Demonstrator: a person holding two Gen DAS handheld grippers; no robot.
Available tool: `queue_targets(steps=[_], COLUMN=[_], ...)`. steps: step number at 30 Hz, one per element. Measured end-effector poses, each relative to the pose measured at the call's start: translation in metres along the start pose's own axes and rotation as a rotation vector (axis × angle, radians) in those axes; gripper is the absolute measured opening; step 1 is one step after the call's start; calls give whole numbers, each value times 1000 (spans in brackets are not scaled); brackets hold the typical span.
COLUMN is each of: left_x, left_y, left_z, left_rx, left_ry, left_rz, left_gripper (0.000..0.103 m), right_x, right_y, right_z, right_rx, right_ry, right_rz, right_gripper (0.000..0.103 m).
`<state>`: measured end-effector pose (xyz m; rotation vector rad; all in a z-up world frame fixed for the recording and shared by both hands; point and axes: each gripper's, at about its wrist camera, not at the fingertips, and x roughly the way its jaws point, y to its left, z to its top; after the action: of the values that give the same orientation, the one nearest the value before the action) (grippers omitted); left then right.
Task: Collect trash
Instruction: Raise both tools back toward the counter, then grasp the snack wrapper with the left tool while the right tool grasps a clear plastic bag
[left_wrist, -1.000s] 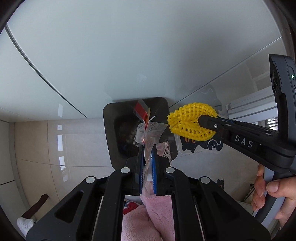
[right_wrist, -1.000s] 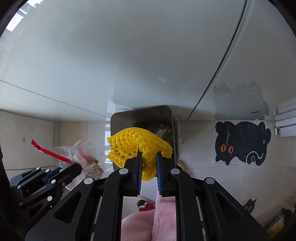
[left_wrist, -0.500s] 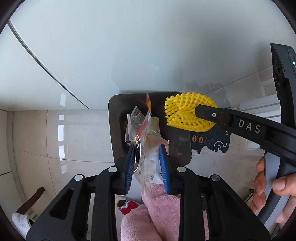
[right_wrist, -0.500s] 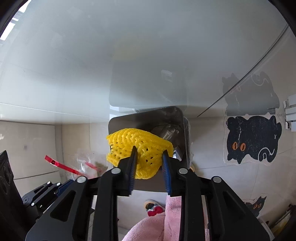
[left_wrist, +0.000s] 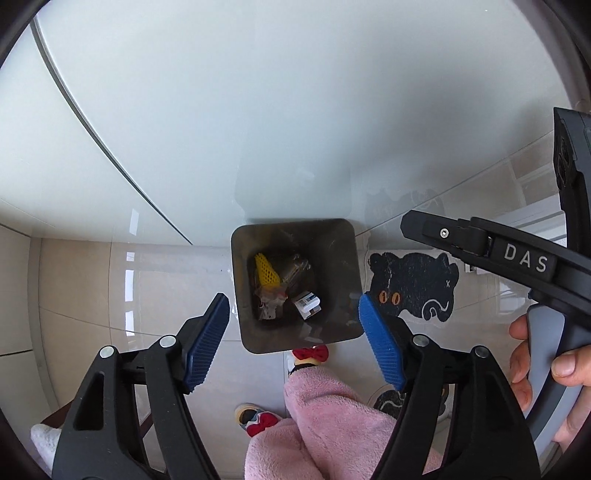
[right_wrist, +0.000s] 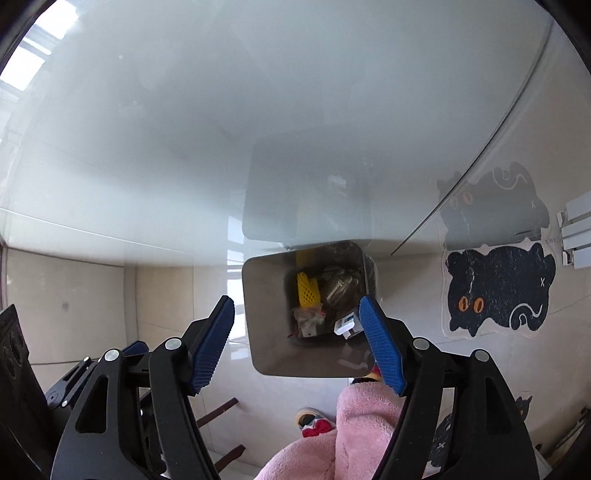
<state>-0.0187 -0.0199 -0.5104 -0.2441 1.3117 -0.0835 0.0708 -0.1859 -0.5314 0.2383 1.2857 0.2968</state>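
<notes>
A dark square bin (left_wrist: 343, 280) (right_wrist: 266, 314) stands on the tiled floor below both grippers. Inside it lie a yellow foam net (left_wrist: 266, 272) (right_wrist: 307, 290), a clear plastic wrapper (left_wrist: 271, 301) (right_wrist: 308, 321), a small white box (left_wrist: 307, 303) (right_wrist: 346, 325) and a clear bottle (right_wrist: 340, 286). My left gripper (left_wrist: 295, 339) is open and empty above the bin. My right gripper (right_wrist: 297, 339) is open and empty above the bin; it also shows at the right of the left wrist view (left_wrist: 480, 243).
A frosted glass table edge (left_wrist: 184, 147) runs just beyond the bin. A black cat floor mat (left_wrist: 413, 284) (right_wrist: 498, 288) lies to the right. The person's pink-trousered leg (left_wrist: 332, 421) and slippers (left_wrist: 258, 421) are below the grippers.
Both grippers opened wide. The wrapper dropped from the left gripper and the yellow net from the right gripper; both now lie inside the bin.
</notes>
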Motion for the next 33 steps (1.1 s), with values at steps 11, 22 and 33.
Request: queue_targets(steps=[11,22,33], left_x=[-163,-255,-266], left_y=[-25,-45,-30], left_z=[15,73,156], left_rx=[65,114,68], left_ry=[-300,-520,-582], left_rz=[-50,-53,-8], left_gripper=[91,91,91], right_x=[-179,-281,-300], right_y=[18,35,38], right_z=[-9,57,138], right_rx=[-62,-113,-131], right_ry=[-290,-535,-618], right_rz=[85,110,84], right_gripper=[95,95,94])
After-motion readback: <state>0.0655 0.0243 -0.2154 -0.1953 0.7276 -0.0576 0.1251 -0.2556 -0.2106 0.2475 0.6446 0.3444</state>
